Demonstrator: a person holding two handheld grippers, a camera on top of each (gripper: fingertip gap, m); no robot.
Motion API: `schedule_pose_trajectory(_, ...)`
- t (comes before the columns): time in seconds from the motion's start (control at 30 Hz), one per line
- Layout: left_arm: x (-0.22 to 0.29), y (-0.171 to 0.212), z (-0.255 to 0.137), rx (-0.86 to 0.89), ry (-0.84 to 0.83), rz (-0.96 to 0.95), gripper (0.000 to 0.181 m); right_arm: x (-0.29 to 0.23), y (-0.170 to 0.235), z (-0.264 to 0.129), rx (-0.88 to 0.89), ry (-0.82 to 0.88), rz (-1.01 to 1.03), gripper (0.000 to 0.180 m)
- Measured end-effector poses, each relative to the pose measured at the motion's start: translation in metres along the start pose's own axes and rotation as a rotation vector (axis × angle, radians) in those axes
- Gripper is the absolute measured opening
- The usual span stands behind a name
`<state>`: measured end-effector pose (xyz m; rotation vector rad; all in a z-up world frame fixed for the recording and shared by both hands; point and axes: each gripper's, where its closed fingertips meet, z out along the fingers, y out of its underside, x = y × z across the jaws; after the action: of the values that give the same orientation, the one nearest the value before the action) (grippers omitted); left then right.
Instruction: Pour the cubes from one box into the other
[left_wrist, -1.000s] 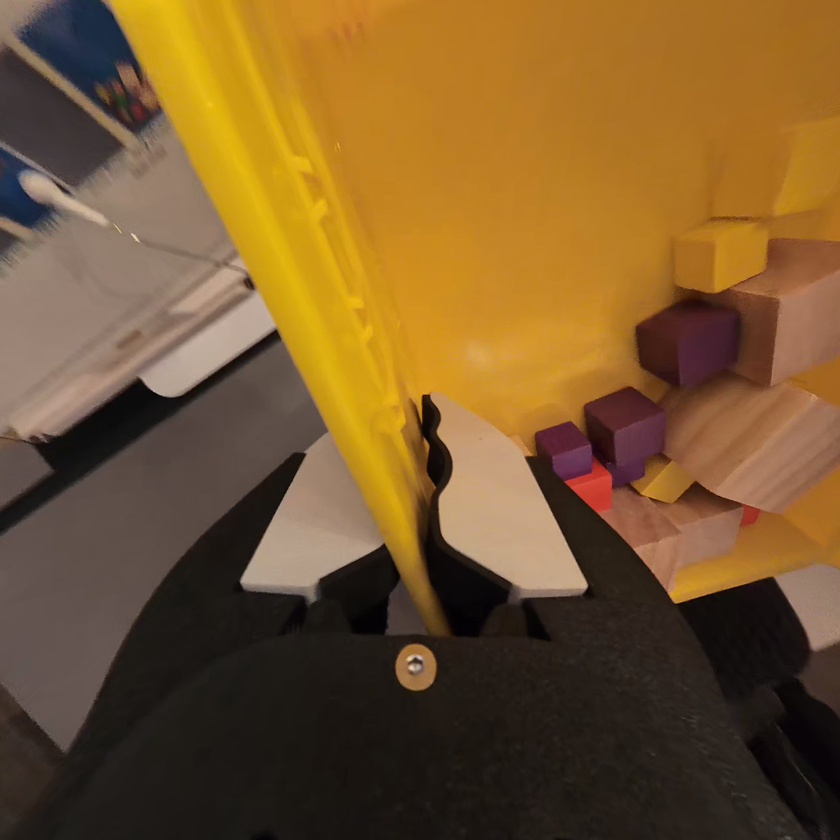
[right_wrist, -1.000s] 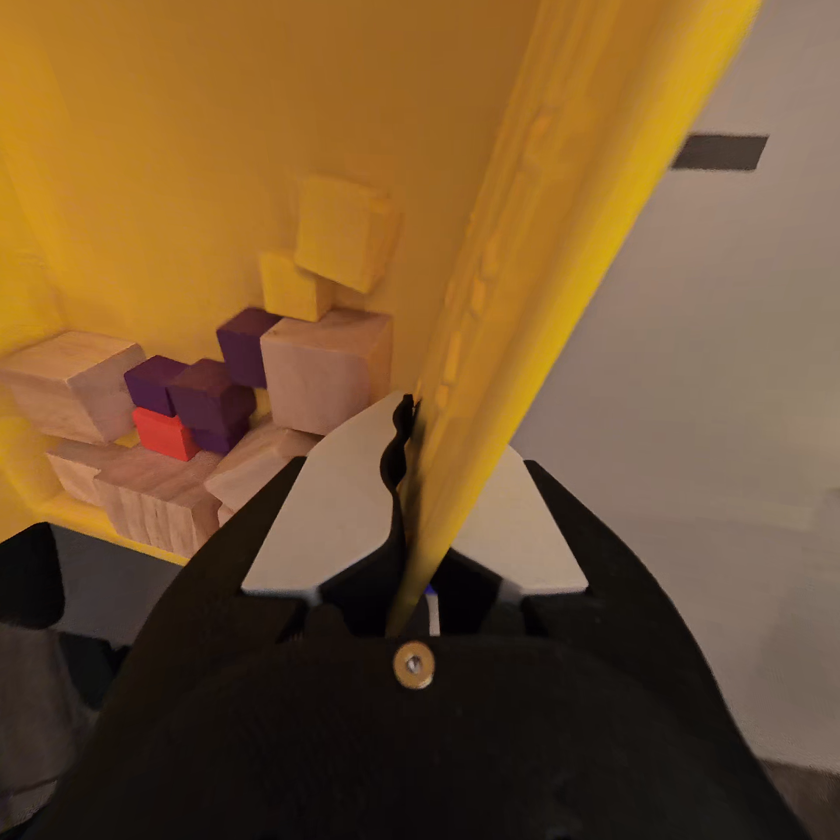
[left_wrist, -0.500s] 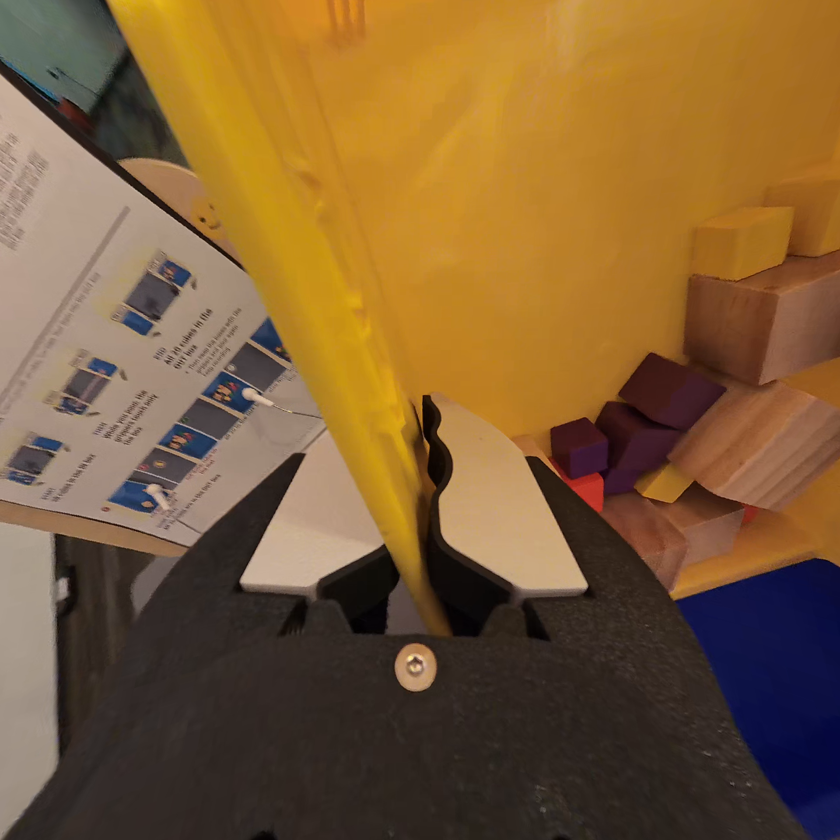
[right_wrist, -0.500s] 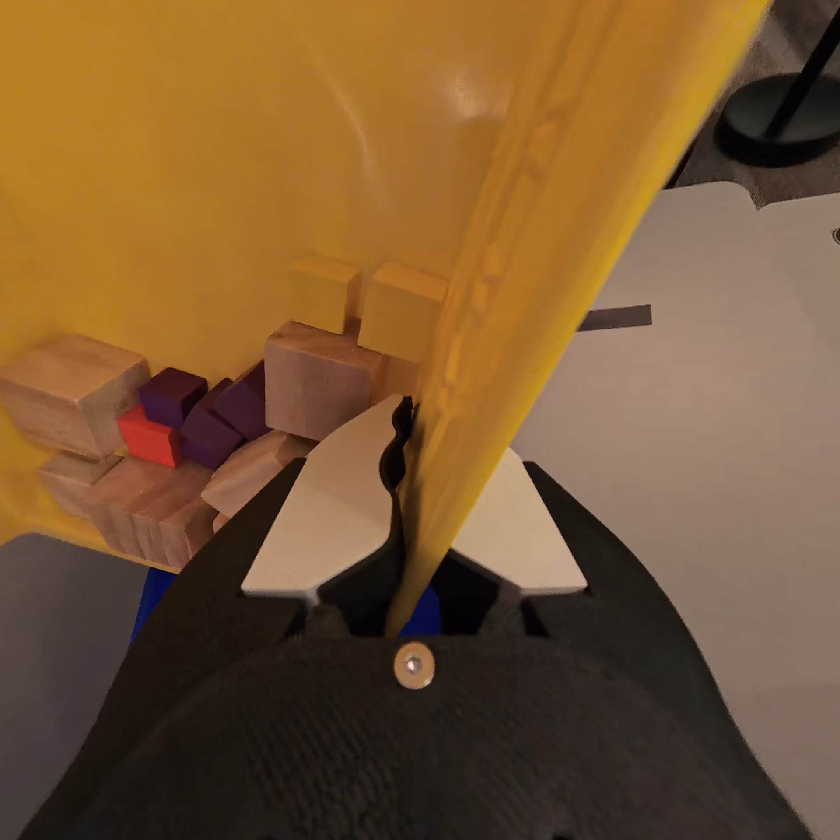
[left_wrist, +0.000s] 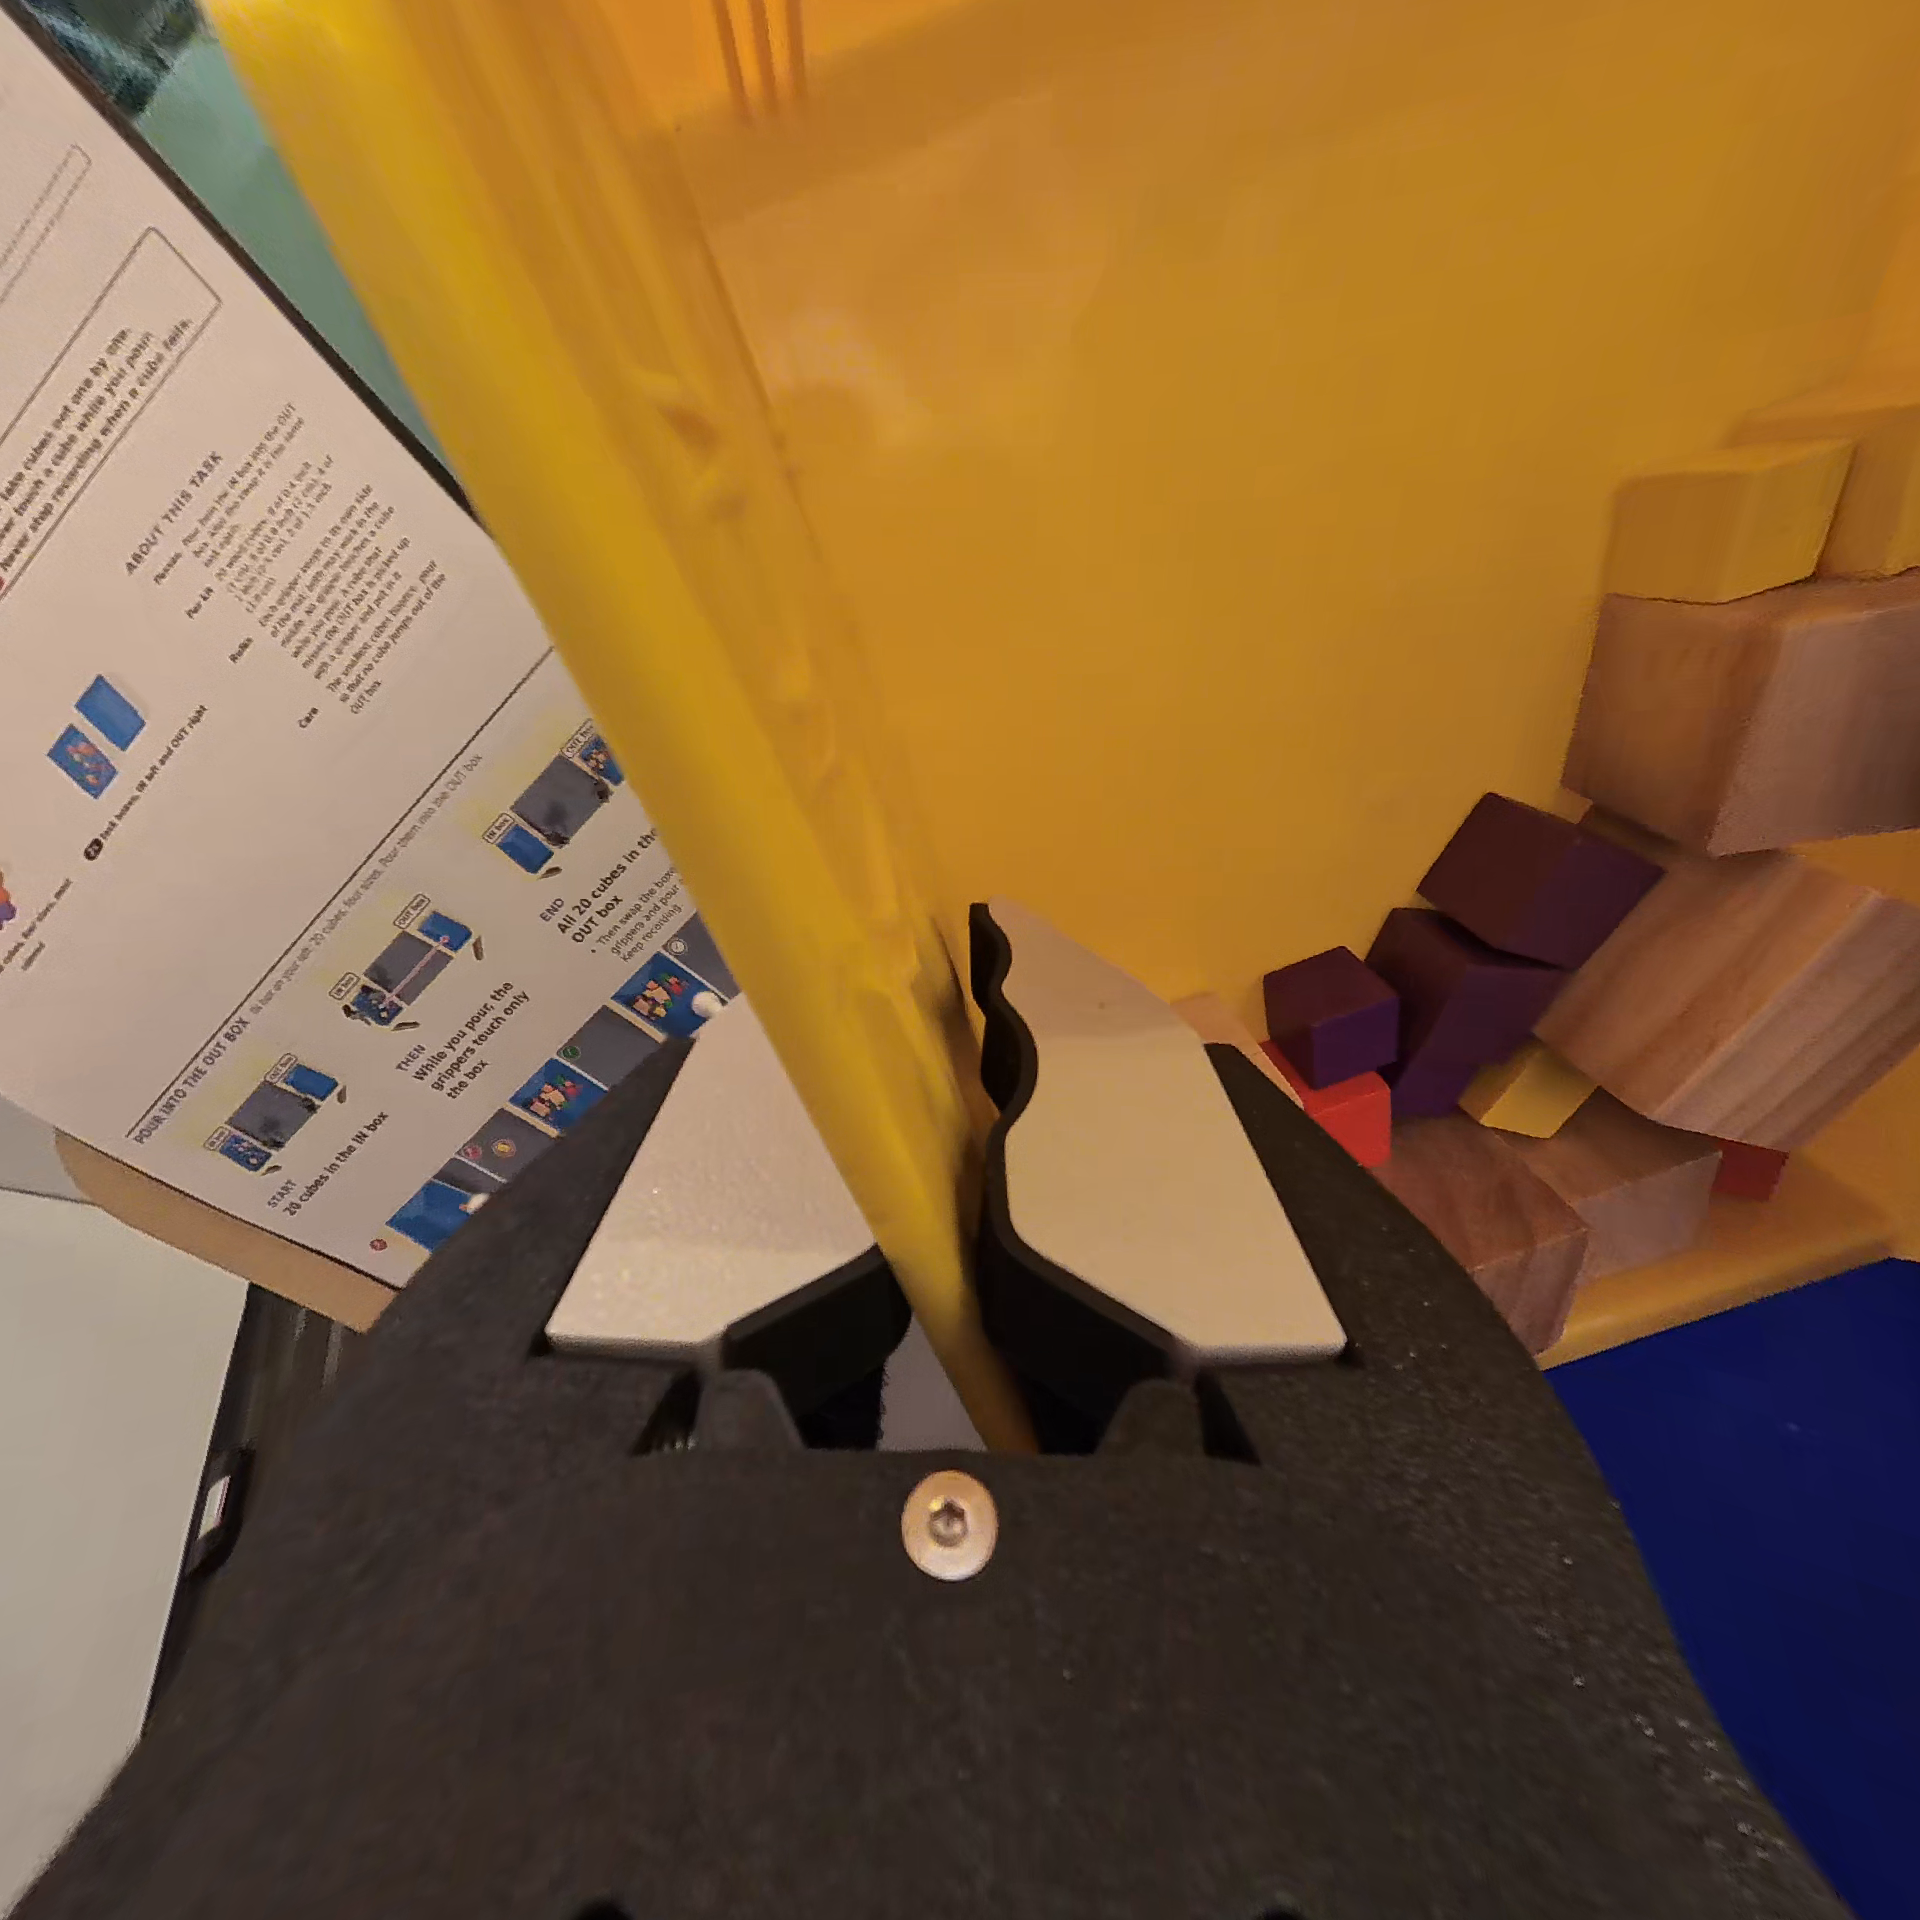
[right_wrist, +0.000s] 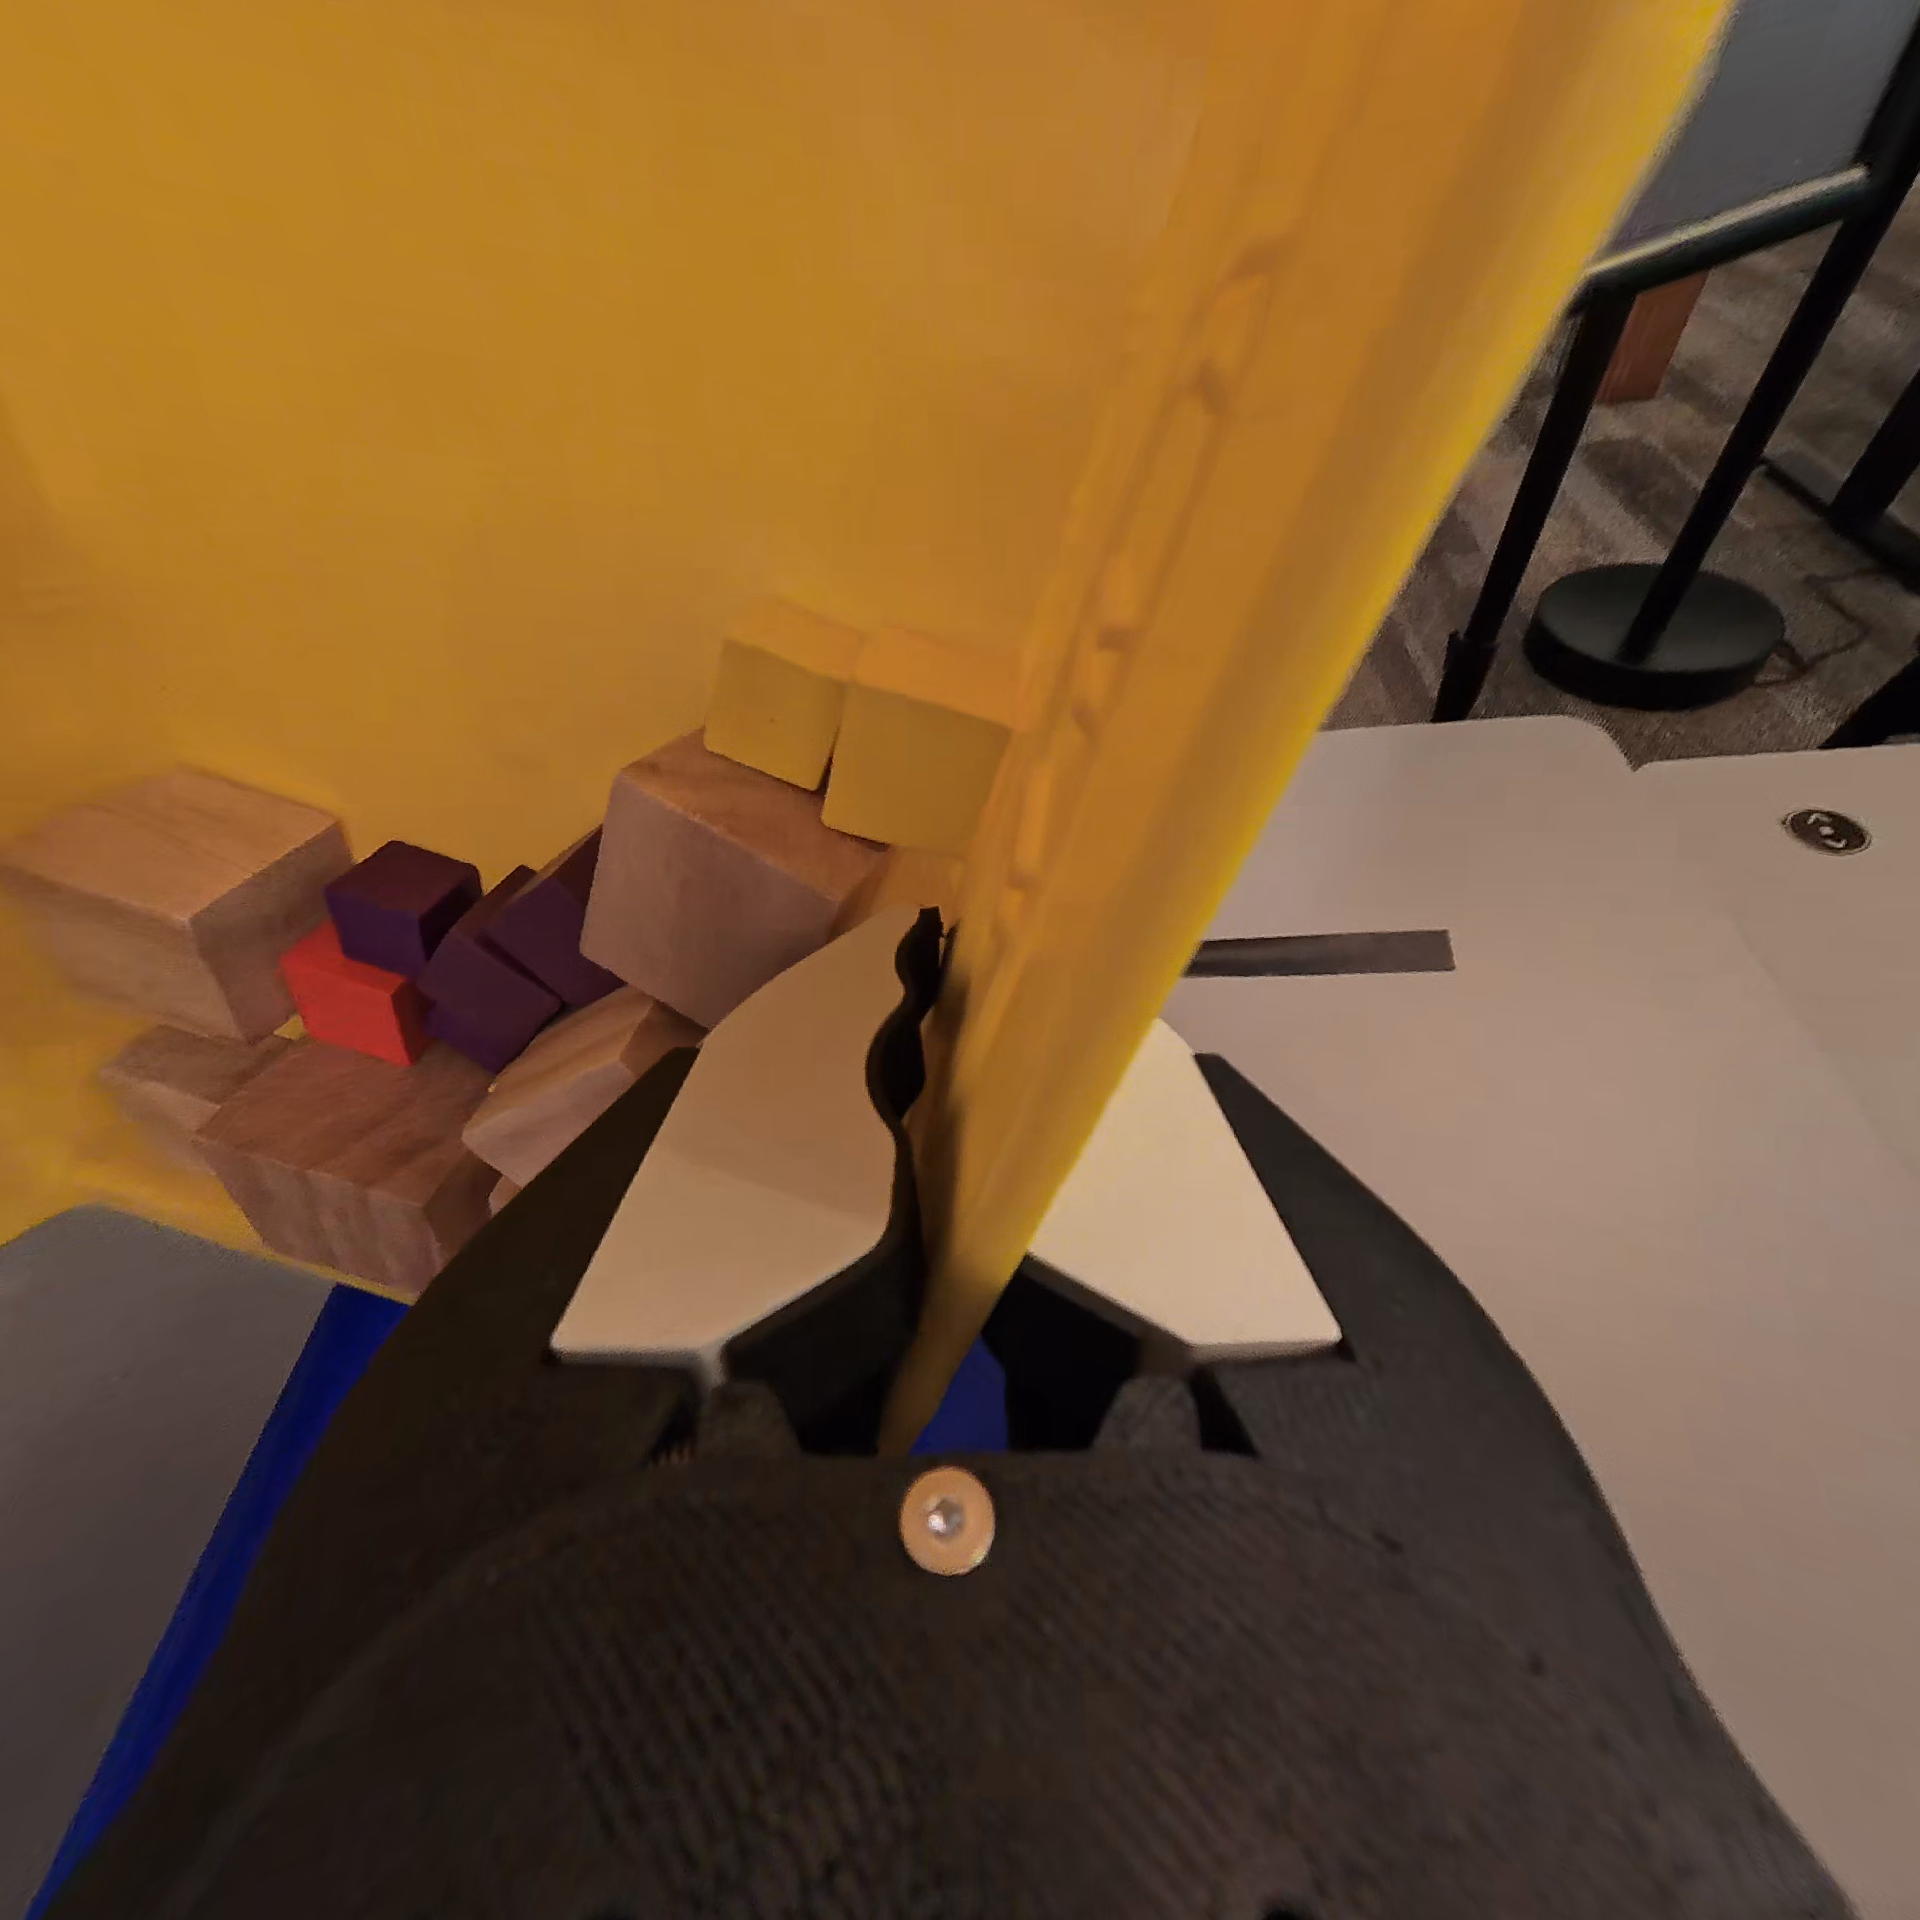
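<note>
On the left, our left gripper (left_wrist: 951, 1039) pinches one side wall of the yellow box (left_wrist: 1195, 520), jaws closed on the thin plastic; on the right, our right gripper (right_wrist: 940, 1039) clamps the opposite wall the same way. The box is steeply tilted above the blue box (left_wrist: 1766, 1507), and the cubes (right_wrist: 436, 997), wooden, purple, red and yellow, crowd its lower edge. We judge that a sudden tip could send them past the blue rim, or the wall could slip from our grip.
</note>
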<state>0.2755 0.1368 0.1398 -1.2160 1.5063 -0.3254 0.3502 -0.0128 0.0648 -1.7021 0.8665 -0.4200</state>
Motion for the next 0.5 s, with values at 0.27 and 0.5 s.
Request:
schedule_pose_trajectory(0.27,-0.008,-0.009,-0.018,0.131,-0.065,0.016,0.007,-0.006,-0.017,-0.008,0.141,0.000,-0.032,0.002)
schedule_pose_trajectory(0.5,-0.010,-0.009,-0.023,0.174,-0.099,0.035,0.008,-0.009,-0.019,-0.007,0.193,-0.009,-0.043,0.002)
